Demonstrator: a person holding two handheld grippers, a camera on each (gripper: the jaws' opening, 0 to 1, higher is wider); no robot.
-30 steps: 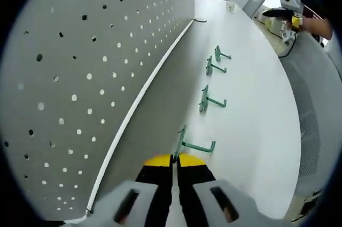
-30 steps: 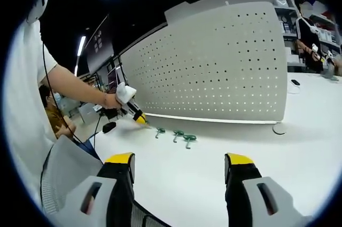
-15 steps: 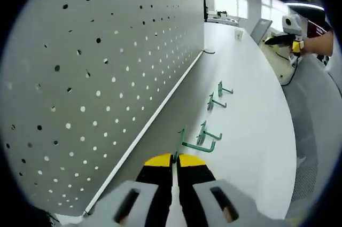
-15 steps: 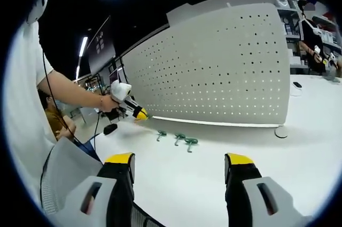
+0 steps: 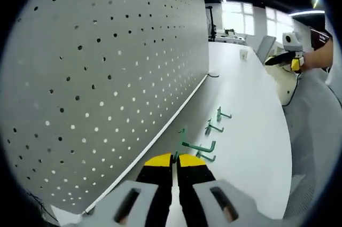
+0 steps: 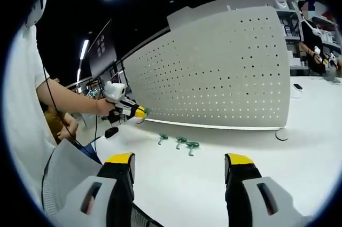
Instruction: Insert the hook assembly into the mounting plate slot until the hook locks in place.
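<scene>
L tool (image 5: pixel 175 158), left gripper view: yellow-tipped jaws pressed together on the flat back plate of a green hook (image 5: pixel 193 146), which sticks up and fwd from the tips, its arm pointing right with an upturned end. It's held in the air, off the white desk (image 5: pixel 251 125), near the foot of the grey pegboard (image 5: pixel 107 77) (the mounting plate) but not touching it. Can't tell which hole it lines up with.

Just past the held hook, three more green hooks (image 5: pixel 211 127) lie on the desk in a loose row running away from the camera, parallel to the board's lower edge and apart from it. Farther along, a thin dark cable end sits against the board's base. At the far right a hand holds the R tool (image 5: pixel 293 62).

Right gripper view: R tool (image 6: pixel 181 165) has its jaws spread wide, nothing between them, over bare desk. Beyond, the three spare hooks (image 6: pixel 180 142) sit on the desk in front of the upright pegboard (image 6: pixel 224 72). To the left, a person's arm reaches in w/ the L tool (image 6: pixel 140 112), tip close to the board's lower left corner. A small round disc (image 6: pixel 282 134) rests on the desk by the board's right end.
</scene>
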